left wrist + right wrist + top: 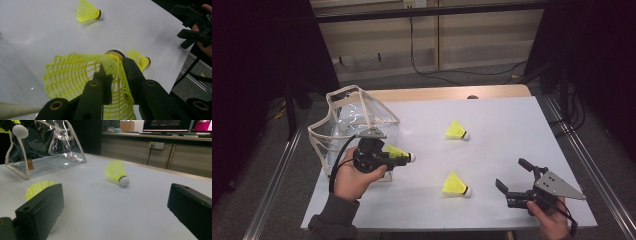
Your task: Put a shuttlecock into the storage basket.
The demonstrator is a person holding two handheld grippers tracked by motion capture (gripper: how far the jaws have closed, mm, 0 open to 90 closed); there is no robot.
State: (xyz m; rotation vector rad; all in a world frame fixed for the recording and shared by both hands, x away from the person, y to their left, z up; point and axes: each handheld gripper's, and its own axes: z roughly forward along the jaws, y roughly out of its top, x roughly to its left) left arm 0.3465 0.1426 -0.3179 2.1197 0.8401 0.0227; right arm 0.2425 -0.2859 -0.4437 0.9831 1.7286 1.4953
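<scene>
My left gripper is shut on the skirt of a yellow shuttlecock, held just off the table beside the mouth of a clear plastic bag. In the left gripper view the mesh skirt is pinched between the black jaws of the left gripper, white cork pointing away. Two more yellow shuttlecocks lie on the white table: a far shuttlecock and a near shuttlecock. My right gripper stands open at the front right, nothing between its jaws.
The clear bag has beige trim and stands on the table's left side with its mouth toward the middle. The white table top ends in a wooden strip at the back. Metal rails run along both sides; cables lie on the floor behind.
</scene>
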